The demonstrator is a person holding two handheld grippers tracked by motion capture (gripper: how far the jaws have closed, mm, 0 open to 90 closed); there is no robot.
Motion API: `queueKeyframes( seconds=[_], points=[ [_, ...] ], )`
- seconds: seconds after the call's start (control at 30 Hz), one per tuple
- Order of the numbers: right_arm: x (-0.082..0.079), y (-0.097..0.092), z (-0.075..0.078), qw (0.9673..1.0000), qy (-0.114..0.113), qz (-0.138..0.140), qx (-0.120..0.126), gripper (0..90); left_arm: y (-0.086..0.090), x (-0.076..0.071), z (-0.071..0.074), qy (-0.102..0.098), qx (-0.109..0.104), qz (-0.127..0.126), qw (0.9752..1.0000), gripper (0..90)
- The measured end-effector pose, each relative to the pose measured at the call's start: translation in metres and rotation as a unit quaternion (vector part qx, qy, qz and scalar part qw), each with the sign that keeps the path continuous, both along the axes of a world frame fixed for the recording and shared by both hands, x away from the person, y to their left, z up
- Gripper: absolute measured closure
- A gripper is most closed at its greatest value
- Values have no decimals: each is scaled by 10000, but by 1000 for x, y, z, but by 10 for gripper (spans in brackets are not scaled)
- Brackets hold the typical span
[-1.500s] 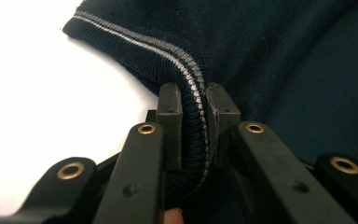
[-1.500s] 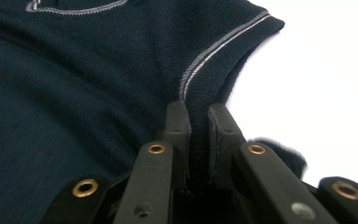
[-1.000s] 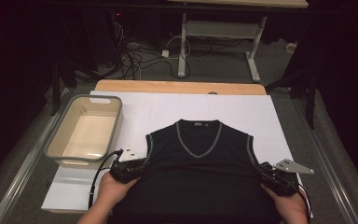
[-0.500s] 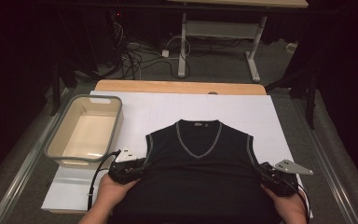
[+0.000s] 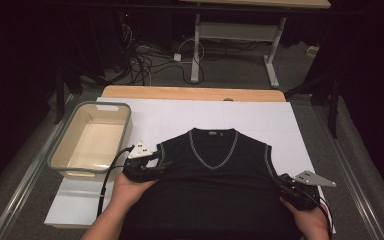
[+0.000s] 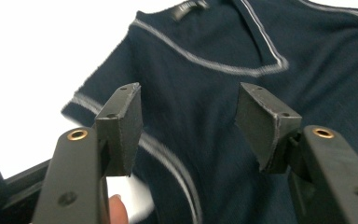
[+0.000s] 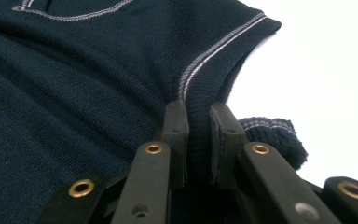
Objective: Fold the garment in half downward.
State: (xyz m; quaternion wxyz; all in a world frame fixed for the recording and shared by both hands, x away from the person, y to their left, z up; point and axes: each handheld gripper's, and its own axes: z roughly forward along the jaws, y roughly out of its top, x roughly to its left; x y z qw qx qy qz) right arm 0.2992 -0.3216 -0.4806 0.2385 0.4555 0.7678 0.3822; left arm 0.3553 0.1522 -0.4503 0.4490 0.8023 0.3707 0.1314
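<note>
One vest (image 5: 215,170) lies lengthwise, neck away; left claw (image 5: 155,167) just opening empty, right claw (image 5: 282,184) pinching its armhole.

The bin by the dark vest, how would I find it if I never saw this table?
Start at the white sheet that covers the table. Go to its left edge, left of the dark sleeveless V-neck vest. There sits the bin, a cream rectangular tub with a grey rim. It is the one pale, hollow thing there; the vest is dark and lies flat.
</note>
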Motion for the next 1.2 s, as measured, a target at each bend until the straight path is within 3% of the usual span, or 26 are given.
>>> queueKeyframes(
  seconds=[0.07, 0.17, 0.27, 0.4, 0.5, 0.57, 0.6, 0.7, 0.73, 0.83, 1.0, 1.07, 1.2],
  points=[
    [0, 0, 0, 10000, 0, 0, -1, 800, -4, 10, 4, -5, -20, 51, 10000, 396],
    [0, 0, 0, 10000, 3, 3, 15, 799, -10, 27, 5, -45, 165, 149, 9997, 395],
    [0, 0, 0, 10000, 0, -4, -8, 799, -11, 49, -2, 228, 330, 377, 9985, 352],
    [0, 0, 0, 10000, -4, -3, -15, 797, -9, 70, -13, 489, 663, 799, 9934, 306],
    [0, 1, 0, 10000, -22, -3, -33, 797, -4, 80, -22, 850, 710, 1059, 9882, 233],
    [0, 1, 0, 10000, -27, 2, -38, 796, -5, 82, -28, 1060, 861, 1027, 9853, 234],
    [0, 1, 0, 10000, -25, 1, -34, 796, -6, 81, -32, 1081, 900, 997, 9850, 235],
    [0, 1, 0, 10000, -39, -1, -56, 796, -7, 80, -32, 1008, 946, 1052, 9848, 236],
    [0, 1, 0, 10000, -37, 3, -66, 796, -8, 79, -32, 955, 951, 1010, 9857, 262],
    [0, 1, 0, 10000, -18, 9, -28, 794, -13, 77, -33, 782, 930, 842, 9890, 421],
    [0, 1, 0, 10000, -21, 24, -59, 774, -14, 74, -35, 691, 753, 533, 9933, 657],
    [0, 0, 0, 10000, -23, 52, -14, 735, -13, 72, -37, 574, 742, 502, 9943, 716],
    [0, -3, 3, 9997, -101, 1, 232, 603, -16, 67, -38, 355, 894, 558, 9938, 734]
  ],
)
